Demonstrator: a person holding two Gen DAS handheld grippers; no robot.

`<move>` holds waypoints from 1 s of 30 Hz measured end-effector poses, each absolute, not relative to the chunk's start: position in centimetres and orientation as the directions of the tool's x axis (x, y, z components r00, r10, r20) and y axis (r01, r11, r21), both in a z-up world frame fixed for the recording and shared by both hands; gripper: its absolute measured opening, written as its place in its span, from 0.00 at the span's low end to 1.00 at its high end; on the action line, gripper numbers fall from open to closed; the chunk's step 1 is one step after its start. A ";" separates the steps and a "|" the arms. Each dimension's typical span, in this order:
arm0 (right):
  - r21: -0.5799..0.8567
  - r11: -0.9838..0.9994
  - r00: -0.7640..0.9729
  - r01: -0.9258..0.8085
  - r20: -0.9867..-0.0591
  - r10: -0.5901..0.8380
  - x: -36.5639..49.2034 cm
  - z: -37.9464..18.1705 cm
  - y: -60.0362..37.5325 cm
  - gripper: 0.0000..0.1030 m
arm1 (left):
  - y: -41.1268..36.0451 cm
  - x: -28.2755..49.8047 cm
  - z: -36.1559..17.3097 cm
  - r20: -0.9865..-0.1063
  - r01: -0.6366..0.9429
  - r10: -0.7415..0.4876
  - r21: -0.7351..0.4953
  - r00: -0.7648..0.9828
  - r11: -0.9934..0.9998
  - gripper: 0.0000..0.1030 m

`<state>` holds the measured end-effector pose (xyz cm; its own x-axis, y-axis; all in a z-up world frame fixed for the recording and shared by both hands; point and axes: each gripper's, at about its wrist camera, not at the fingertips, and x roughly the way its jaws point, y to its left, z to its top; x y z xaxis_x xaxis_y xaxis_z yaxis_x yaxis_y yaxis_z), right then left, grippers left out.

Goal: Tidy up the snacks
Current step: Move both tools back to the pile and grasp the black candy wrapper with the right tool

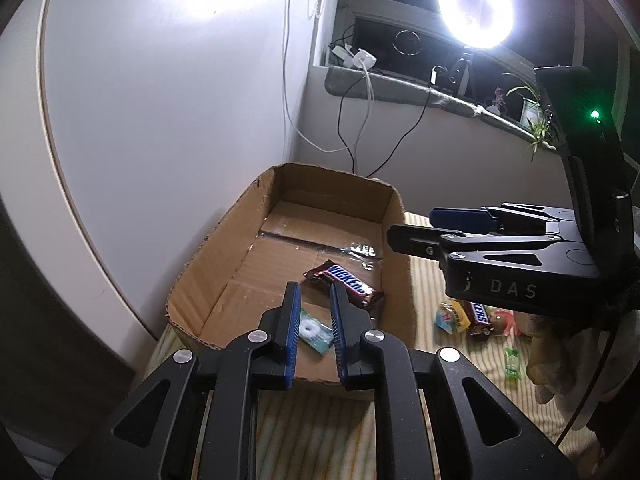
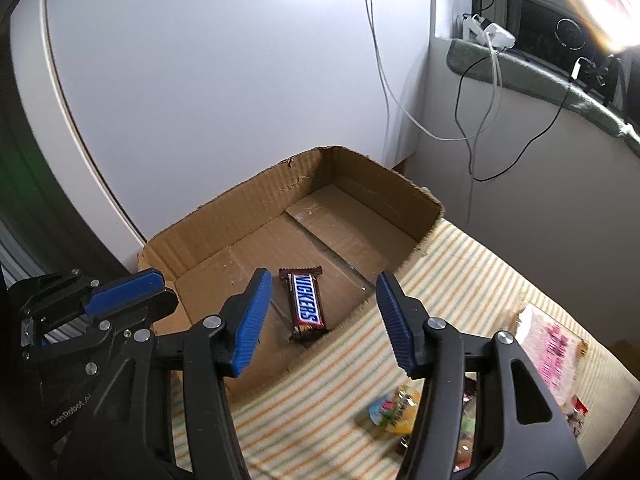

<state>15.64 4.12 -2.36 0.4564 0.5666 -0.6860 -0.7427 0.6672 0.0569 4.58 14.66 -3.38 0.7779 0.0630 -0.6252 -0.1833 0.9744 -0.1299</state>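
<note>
My left claw (image 1: 315, 322) stands parted and empty over the cardboard box (image 1: 192, 276); right claw (image 2: 324, 320) spread wide, empty. Boxed: Snickers bar (image 2: 306, 304), mint packet (image 1: 314, 330). Loose snacks (image 1: 466, 316) remain on the striped cloth (image 2: 480, 280); early stage, I judge.

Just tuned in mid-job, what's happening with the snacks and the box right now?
Snacks are being sorted into the cardboard box. A Snickers bar and a small mint packet already lie on its floor. The left gripper hovers over the box's near end above the mint, jaws apart and empty. The right gripper hangs open over the box's edge, also empty. More snacks wait on the striped cloth beside the box.
</note>
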 end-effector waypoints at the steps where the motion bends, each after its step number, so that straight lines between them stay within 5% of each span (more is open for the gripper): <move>1: 0.055 0.670 0.461 -0.740 -0.683 0.566 15.5 -2.2 3.8 0.55 | 14.4 4.4 -3.1 -0.621 -0.179 0.061 -0.128 0.781 0.975 0.13; 7: 0.042 0.691 0.500 -0.721 -0.660 0.561 14.3 -1.1 0.9 0.73 | 12.8 3.6 -2.2 -0.608 -0.159 0.049 -0.128 0.792 0.979 0.15; 16: 0.034 0.736 0.551 -0.677 -0.640 0.536 12.8 0.2 -5.5 0.76 | 10.4 3.4 -2.7 -0.610 -0.127 -0.006 -0.175 0.792 0.976 0.43; 30: 0.035 0.799 0.579 -0.600 -0.670 0.464 10.7 -2.3 -16.1 0.77 | 4.8 4.5 -5.2 -0.661 -0.009 -0.138 -0.214 0.738 0.977 0.43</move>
<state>10.73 -16.14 -2.34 0.5789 0.4641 -0.6704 -0.6005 0.7989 0.0346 4.51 4.81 -5.16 0.7378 -0.1381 -0.6607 -0.0088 0.9768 -0.2141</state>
